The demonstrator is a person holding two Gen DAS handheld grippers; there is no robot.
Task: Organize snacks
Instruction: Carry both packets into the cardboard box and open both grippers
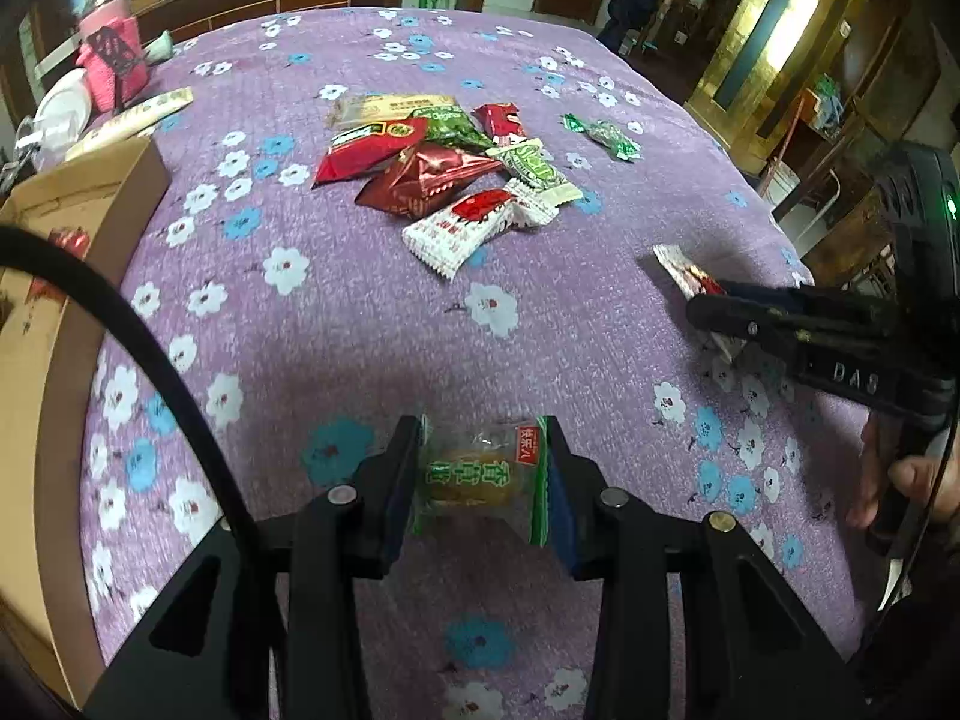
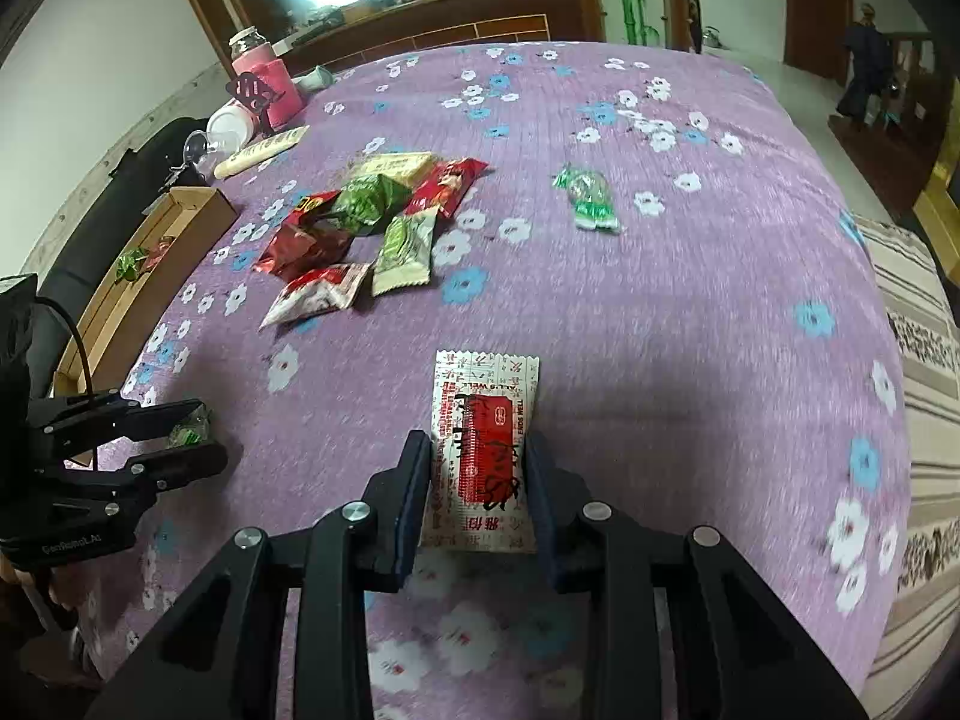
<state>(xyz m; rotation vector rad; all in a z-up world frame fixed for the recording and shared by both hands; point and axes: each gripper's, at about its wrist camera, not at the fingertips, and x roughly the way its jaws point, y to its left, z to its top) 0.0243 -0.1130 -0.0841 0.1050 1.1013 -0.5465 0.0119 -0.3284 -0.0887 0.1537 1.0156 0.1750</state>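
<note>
My left gripper is shut on a clear snack packet with green ends, held above the purple flowered cloth. That same gripper shows at the left of the right wrist view with the green packet between its fingers. My right gripper is shut on a white and red snack packet. From the left wrist view the right gripper sits at the right with the white and red packet sticking out. A pile of snacks lies mid-table. One green candy lies apart.
A cardboard box with a few snacks inside stands at the table's left edge. Behind it are a pink covered jar, a white cup and a long stick packet. A hand grips the right tool.
</note>
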